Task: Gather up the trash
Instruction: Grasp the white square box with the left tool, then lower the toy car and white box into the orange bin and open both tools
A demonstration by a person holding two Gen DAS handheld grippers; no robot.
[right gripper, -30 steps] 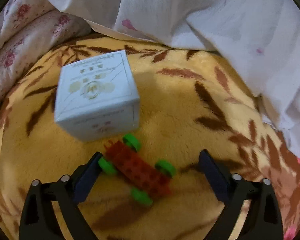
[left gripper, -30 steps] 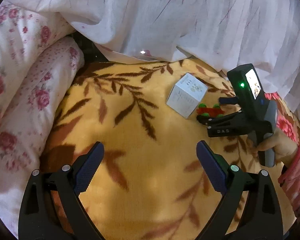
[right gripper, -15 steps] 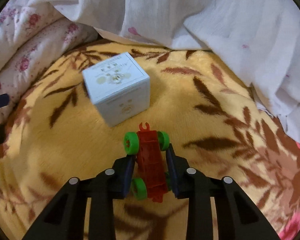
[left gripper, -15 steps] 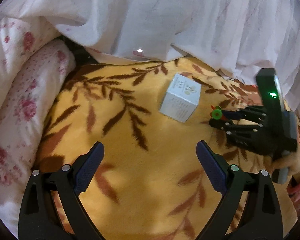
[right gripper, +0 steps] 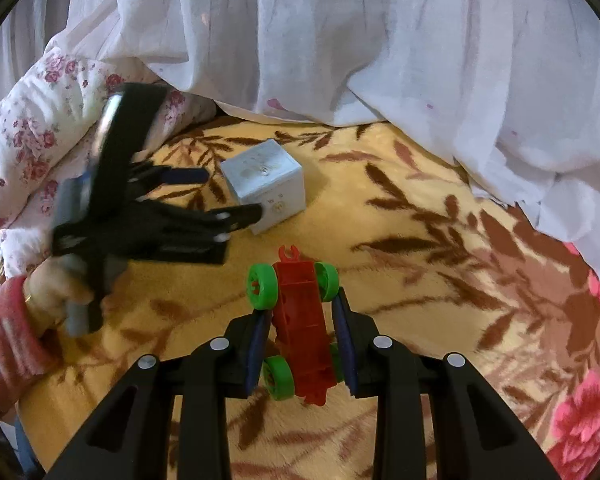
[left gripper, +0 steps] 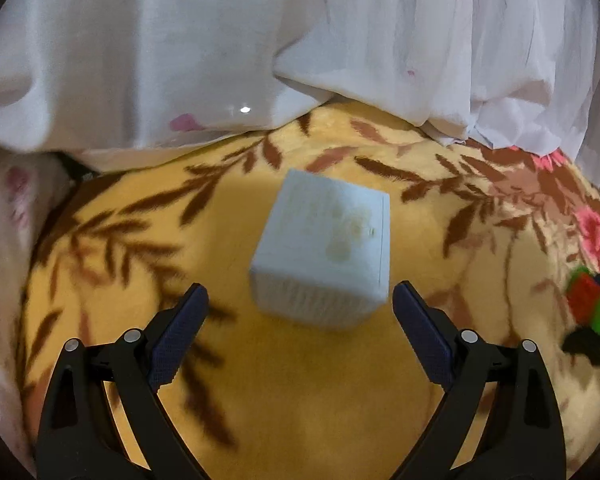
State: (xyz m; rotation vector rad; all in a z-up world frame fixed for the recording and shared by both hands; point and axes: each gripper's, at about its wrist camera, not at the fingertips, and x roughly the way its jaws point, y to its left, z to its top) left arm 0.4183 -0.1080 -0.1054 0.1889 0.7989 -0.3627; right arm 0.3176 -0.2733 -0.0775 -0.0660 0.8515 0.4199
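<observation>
A: What does the right gripper (right gripper: pixel 302 330) hold?
B: Its pads clamp a red plastic toy car with green wheels (right gripper: pixel 302 320), above the yellow leaf-patterned blanket (right gripper: pixel 420 264).
A: And the left gripper (left gripper: pixel 300 332)?
B: Spread wide, empty; a pale blue cardboard cube box (left gripper: pixel 326 246) sits just beyond its fingertips, white crumpled sheet (left gripper: pixel 260 48) behind.

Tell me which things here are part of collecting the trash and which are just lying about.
Part of the job:
- red toy car, held in the right tool
- white box, in front of the open left tool

Just lying about:
- yellow leaf-print blanket
- white sheet
- floral pillow
</observation>
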